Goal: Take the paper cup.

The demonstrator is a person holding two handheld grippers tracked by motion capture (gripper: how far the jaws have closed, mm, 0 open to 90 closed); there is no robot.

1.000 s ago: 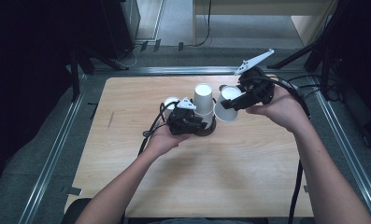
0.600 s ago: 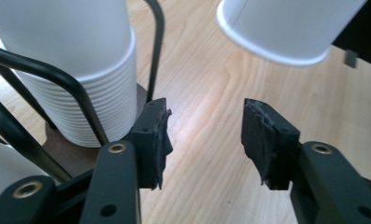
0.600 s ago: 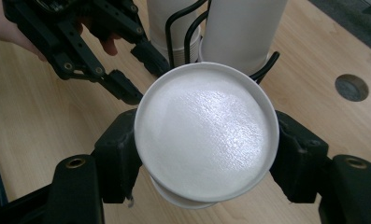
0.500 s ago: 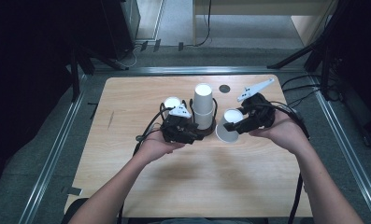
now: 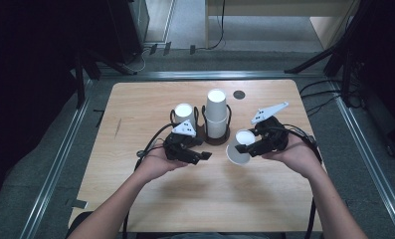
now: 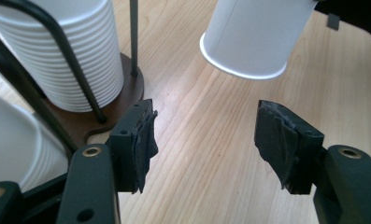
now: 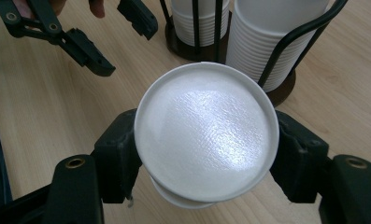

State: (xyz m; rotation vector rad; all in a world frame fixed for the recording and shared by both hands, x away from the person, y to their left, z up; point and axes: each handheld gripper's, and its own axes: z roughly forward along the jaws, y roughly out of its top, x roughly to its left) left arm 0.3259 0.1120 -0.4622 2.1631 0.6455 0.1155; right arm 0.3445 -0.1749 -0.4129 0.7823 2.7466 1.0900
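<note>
White paper cup [image 7: 205,140] sits clamped in our right gripper [image 5: 248,147], its fingers closed on the cup's sides, held tilted just above the tabletop [image 5: 284,199]. Our left gripper [image 5: 195,155] hovers empty, fingers spread wide. Beyond, 2 cup stacks [image 5: 216,114] fill the rack [image 5: 205,137]. Next, we judge, comes setting the cup down.

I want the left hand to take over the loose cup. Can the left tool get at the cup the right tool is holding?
Probably yes. The left tool is open, aimed at the cup with bare table between; the right tool grips its base end.
</note>
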